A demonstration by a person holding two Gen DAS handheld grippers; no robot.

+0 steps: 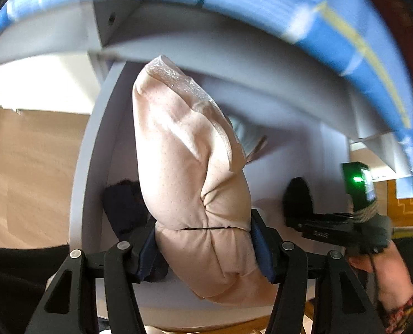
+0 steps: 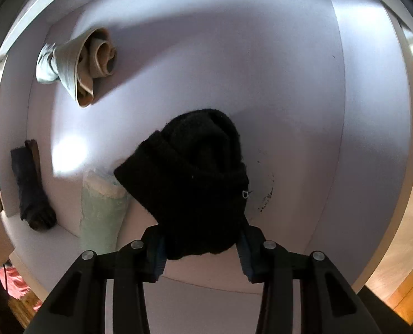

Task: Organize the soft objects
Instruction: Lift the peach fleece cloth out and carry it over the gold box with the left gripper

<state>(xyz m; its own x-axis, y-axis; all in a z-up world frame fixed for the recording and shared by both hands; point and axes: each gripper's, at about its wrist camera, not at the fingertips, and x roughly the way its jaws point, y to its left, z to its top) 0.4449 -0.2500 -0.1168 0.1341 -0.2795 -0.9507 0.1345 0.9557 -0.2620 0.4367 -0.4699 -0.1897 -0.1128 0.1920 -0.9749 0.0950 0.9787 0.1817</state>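
In the left wrist view, the pale wooden floor (image 1: 25,172) lies left of the white drawer (image 1: 81,167), whose curved front wall stands just left of a dark navy cloth bundle (image 1: 125,208) lying inside against that wall. Right of the bundle, the left gripper (image 1: 203,253) is clamped on a puffy, pale pink stitched fabric pad (image 1: 184,172), both blue-padded fingers (image 1: 257,247) pressing into its folded lower end while the rest rises over the drawer. Further right, over the same drawer, the right gripper (image 1: 298,197) shows from the side with something black at its tip, a hand (image 1: 373,267) grasping its handle. In the right wrist view, looking down into the drawer (image 2: 373,139), a rolled dark sock (image 2: 31,189) lies along its left wall, a beige and light blue rolled bundle (image 2: 78,66) lies towards the far left corner, and a mint-green rolled cloth (image 2: 100,208) lies on the drawer bottom, just left of the gripper. Right of that, the right gripper (image 2: 203,247) is closed on a fuzzy black knitted roll (image 2: 192,183), its pads pressing both sides of the roll's near end.
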